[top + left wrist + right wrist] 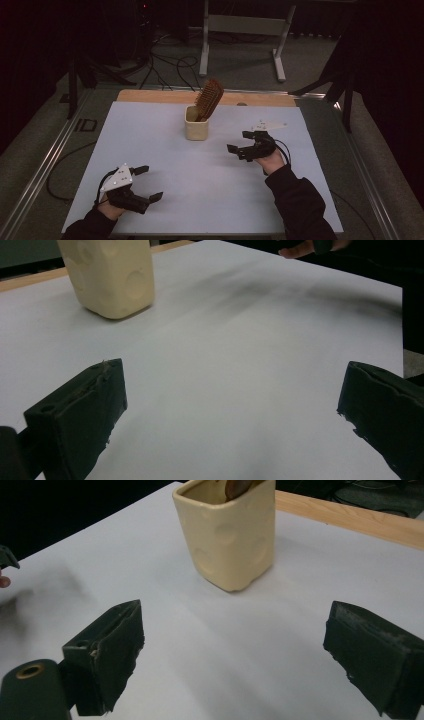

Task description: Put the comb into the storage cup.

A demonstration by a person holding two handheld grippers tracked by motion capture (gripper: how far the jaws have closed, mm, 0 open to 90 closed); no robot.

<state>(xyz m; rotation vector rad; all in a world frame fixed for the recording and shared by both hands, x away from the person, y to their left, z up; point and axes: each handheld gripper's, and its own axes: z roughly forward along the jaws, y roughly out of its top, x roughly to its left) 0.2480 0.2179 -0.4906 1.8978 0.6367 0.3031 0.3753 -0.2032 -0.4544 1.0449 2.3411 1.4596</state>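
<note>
We find a cream cup (196, 127) standing upright on the white worktop (150, 145), just above the centre of the high view. 1 wooden brush (208, 99) stands in it, bristle head up and tilted toward the upper right of the frame.

The left tongs (149, 184) sit at the lower left of the high view, just above the worktop and well apart from the cup. Their jaws are spread wide with nothing between them; in the left gripper view bare worktop shows between the 2 jaws and the cup (111, 275) stands at the upper left.

The right tongs (239, 142) sit right of centre, near the cup and pointing toward it. Their jaws are also spread wide and hold nothing. In the right gripper view the cup (230, 535) stands at upper centre, beyond the jaws and untouched, with the brush handle (237, 486) just visible inside its rim.
</note>
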